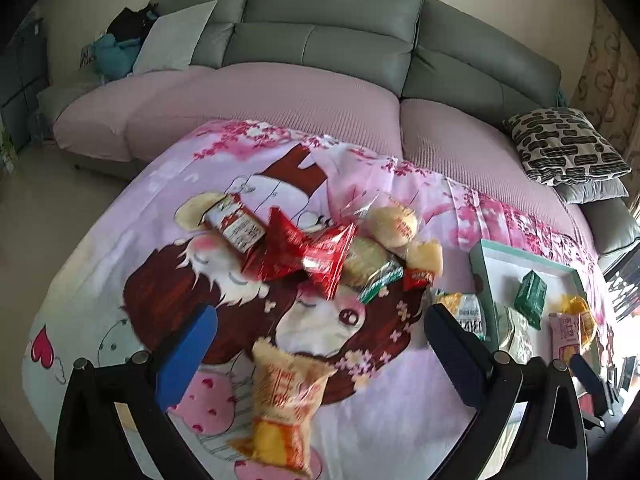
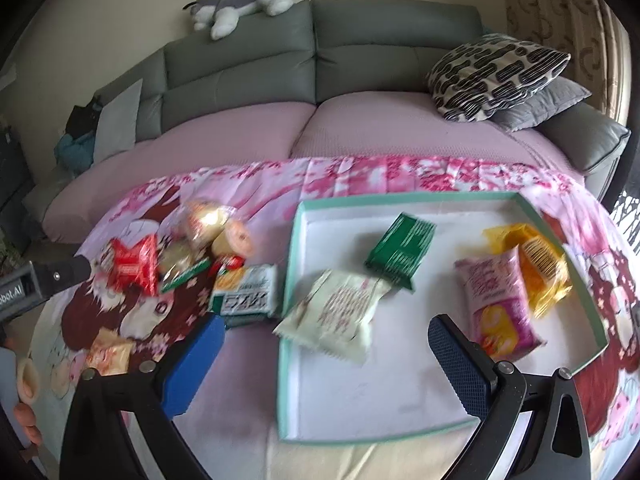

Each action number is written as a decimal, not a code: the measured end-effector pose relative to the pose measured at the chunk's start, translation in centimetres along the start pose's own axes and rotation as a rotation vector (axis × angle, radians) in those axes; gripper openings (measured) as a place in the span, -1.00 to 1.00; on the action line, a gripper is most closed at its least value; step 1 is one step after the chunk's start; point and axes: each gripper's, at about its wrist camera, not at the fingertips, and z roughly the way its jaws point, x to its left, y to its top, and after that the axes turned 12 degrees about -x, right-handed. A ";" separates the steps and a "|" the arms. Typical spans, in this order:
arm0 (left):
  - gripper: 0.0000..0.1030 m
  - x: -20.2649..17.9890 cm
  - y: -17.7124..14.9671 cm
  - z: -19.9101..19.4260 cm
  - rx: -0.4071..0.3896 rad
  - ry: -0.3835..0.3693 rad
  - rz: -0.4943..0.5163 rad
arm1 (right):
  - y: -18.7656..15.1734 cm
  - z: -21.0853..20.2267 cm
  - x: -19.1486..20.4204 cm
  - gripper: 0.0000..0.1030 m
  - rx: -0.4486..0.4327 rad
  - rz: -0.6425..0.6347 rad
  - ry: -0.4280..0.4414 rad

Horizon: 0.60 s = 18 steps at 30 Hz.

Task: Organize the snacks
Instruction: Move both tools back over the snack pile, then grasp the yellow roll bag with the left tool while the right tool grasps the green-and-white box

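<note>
A pile of snacks (image 1: 320, 248) lies mid-cloth: red packets (image 1: 304, 256), round buns (image 1: 394, 220) and a white-green packet (image 2: 248, 288) beside the tray. My left gripper (image 1: 320, 344) hangs open above an orange packet (image 1: 284, 404), which lies between its spread fingers; whether they touch it is unclear. The teal-rimmed white tray (image 2: 288, 280) holds a cream packet (image 2: 336, 312), a green packet (image 2: 402, 252), a pink packet (image 2: 500, 300) and a yellow packet (image 2: 532, 260). My right gripper (image 2: 324, 356) is open over the tray's near half, empty.
The snacks lie on a pink cartoon-print cloth (image 1: 240, 184) over a table in front of a grey-green sofa (image 1: 328, 40). Patterned cushions (image 2: 496, 72) sit at the sofa's right end, a plush dog (image 2: 244, 0) on its back. A hand (image 2: 28, 420) shows at lower left.
</note>
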 end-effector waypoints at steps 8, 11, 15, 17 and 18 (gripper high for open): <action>0.99 1.0 -2.5 1.0 0.095 0.015 0.027 | -0.6 -0.5 2.3 1.00 0.033 -0.057 0.004; 0.99 1.6 -3.5 1.6 0.134 0.014 0.009 | -0.9 -0.4 2.8 1.00 0.051 -0.057 0.012; 0.99 1.9 -4.7 2.1 0.172 0.017 0.012 | -1.1 -0.2 3.3 1.00 0.067 -0.065 0.008; 0.94 2.1 -5.2 2.5 0.195 0.008 0.001 | -1.2 -0.1 3.4 1.00 0.072 -0.068 0.007; 0.87 2.2 -5.5 2.8 0.209 0.002 -0.009 | -1.2 0.0 3.5 1.00 0.075 -0.069 0.005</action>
